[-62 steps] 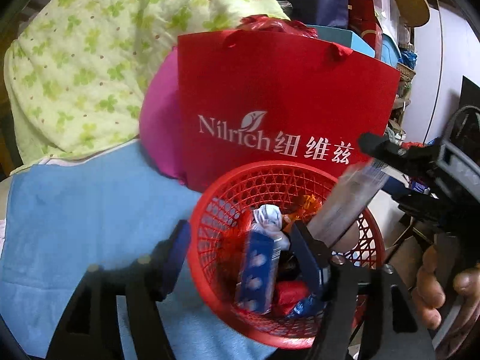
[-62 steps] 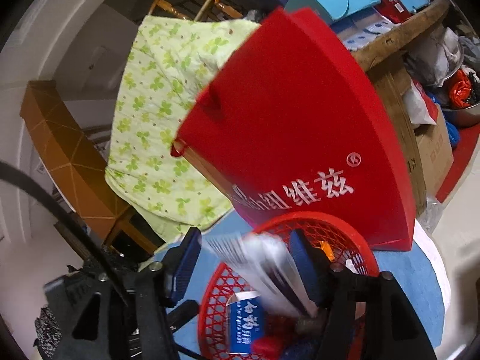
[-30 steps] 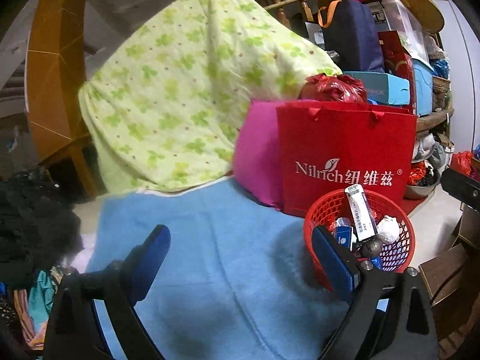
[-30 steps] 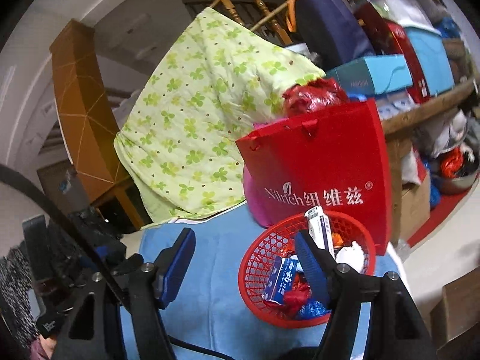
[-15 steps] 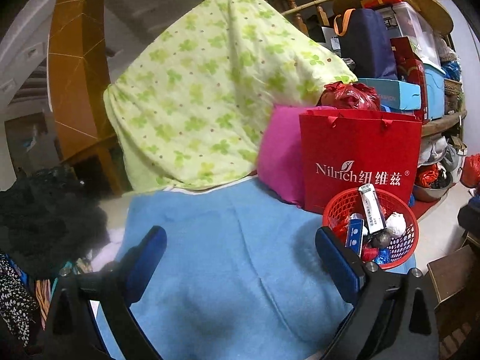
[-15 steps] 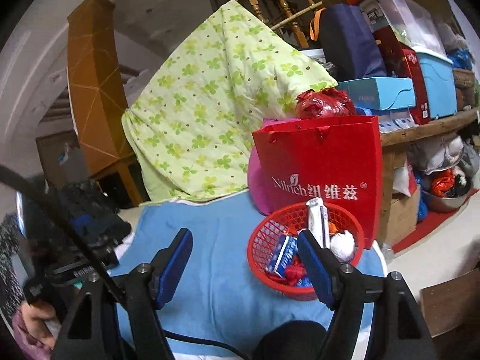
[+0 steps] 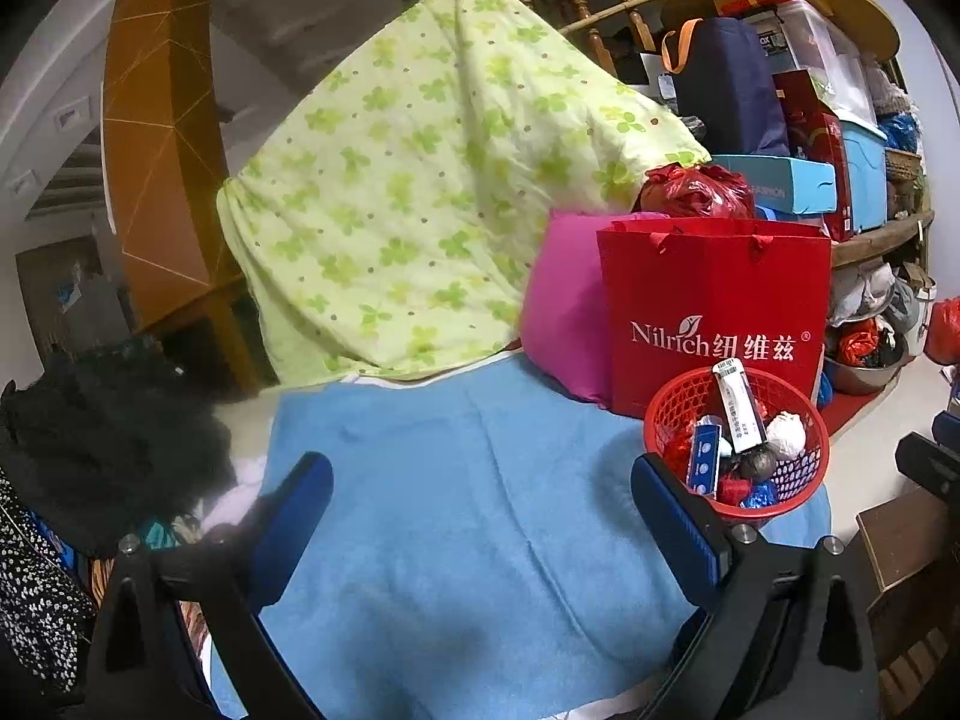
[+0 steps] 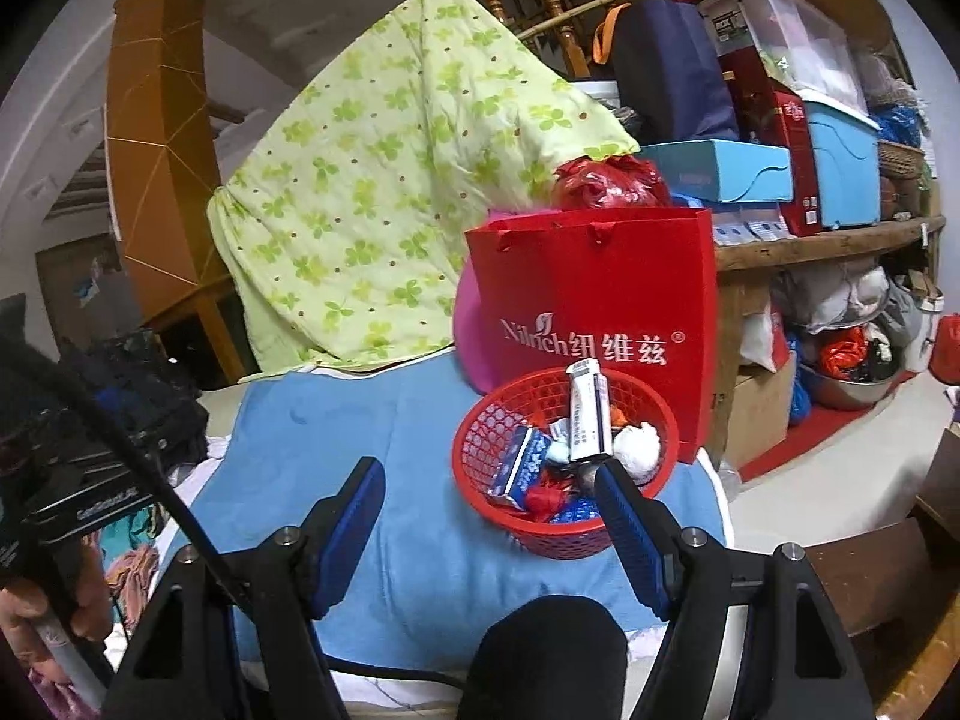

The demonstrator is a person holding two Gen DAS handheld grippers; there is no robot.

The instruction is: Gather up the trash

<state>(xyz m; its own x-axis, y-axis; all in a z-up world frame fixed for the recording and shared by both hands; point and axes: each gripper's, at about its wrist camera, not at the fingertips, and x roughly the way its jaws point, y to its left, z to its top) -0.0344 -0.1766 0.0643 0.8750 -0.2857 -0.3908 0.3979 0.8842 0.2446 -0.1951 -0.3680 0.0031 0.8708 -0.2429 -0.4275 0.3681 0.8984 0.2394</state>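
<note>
Currently both tools are released and hold nothing. Left tool [image 7: 480, 510]: jaws wide apart over the bare blue cloth [image 7: 450, 510], nothing between the pads. Right tool [image 8: 489, 516]: jaws also apart over the cloth; its right finger [image 8: 630, 534] overlaps the near rim of the basket [image 8: 480, 468] in the picture, contact cannot be told.

Basket: red mesh, round, sits on the cloth near its right edge, just in front of the red bag [image 8: 600, 300]. Trash is inside it: a white tube box [image 8: 585, 414] stands tilted and sticks up above the rim; a blue-and-white carton [image 8: 519, 468] leans at the left; a crumpled white wad [image 8: 639, 447] lies at the right; red and blue wrappers [image 8: 549, 495] lie at the bottom.

Bag stands upright, white lettering toward the cameras. A pink cushion [image 7: 558, 324] is behind it on the left, a green floral quilt [image 7: 420, 180] draped further back. Dark clothes [image 7: 90, 420] are piled at the cloth's left side.

A hand [image 8: 36, 618] shows at the lower left of the right wrist view.
</note>
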